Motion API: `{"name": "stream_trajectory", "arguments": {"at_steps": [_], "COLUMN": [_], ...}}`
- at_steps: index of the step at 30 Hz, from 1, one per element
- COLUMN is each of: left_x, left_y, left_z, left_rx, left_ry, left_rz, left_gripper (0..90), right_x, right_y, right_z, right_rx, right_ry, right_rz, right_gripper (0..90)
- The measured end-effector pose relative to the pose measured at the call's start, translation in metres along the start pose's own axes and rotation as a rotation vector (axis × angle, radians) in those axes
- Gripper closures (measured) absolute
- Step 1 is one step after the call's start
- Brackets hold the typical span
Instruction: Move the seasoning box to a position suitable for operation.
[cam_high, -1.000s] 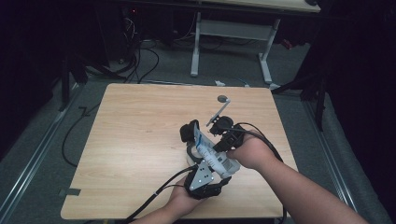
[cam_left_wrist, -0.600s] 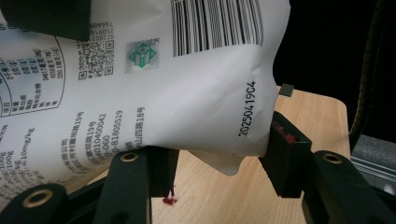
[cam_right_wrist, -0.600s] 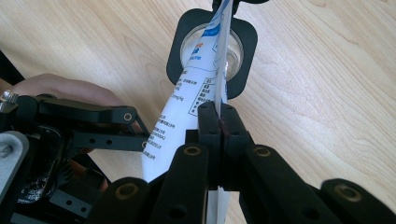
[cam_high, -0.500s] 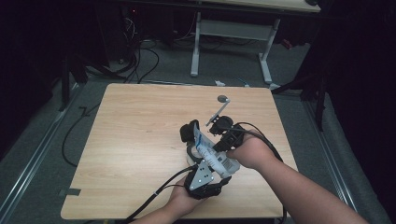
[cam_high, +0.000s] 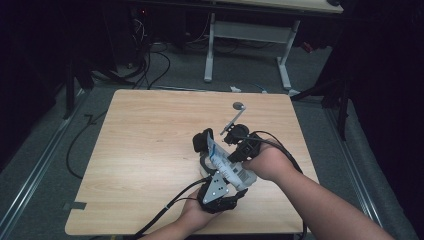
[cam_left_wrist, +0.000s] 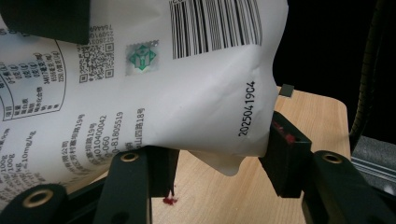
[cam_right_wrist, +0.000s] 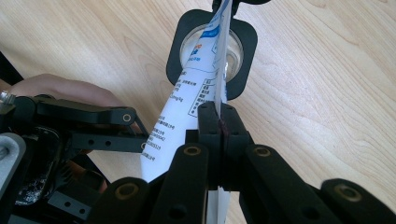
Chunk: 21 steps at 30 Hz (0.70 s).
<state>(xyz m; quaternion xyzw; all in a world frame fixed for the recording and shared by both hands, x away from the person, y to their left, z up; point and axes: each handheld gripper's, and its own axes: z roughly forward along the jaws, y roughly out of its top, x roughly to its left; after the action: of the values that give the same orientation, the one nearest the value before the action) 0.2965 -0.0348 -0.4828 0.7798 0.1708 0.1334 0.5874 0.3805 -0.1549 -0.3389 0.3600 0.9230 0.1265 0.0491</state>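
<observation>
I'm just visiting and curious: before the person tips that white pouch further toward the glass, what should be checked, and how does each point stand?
1. Right gripper pinches the white pouch edge firmly: ok.
2. Left gripper holds the pouch's body between its jaws: ok.
3. Pouch top is over the glass in its black holder: ok.
4. Pouch is torn open: cannot tell.
5. Glass stands upright on the table: ok.
6. Metal spoon lies out of the way behind the grippers: ok.
</observation>
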Motion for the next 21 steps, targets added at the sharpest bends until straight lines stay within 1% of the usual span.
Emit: {"name": "stream_trajectory", "arguments": {"at_steps": [21], "left_x": [-0.0002], "left_y": [0.0004], "left_z": [-0.0003], "left_rx": [-0.003], "left_ry": [0.0], "left_rz": [0.001], "left_gripper": [51.7], "right_x": [0.0002], "right_y": [0.0], "right_z": [0.0005], "right_rx": [-0.002], "right_ry": [-0.001], "right_rz": [-0.001], "right_gripper": [90.0]}}
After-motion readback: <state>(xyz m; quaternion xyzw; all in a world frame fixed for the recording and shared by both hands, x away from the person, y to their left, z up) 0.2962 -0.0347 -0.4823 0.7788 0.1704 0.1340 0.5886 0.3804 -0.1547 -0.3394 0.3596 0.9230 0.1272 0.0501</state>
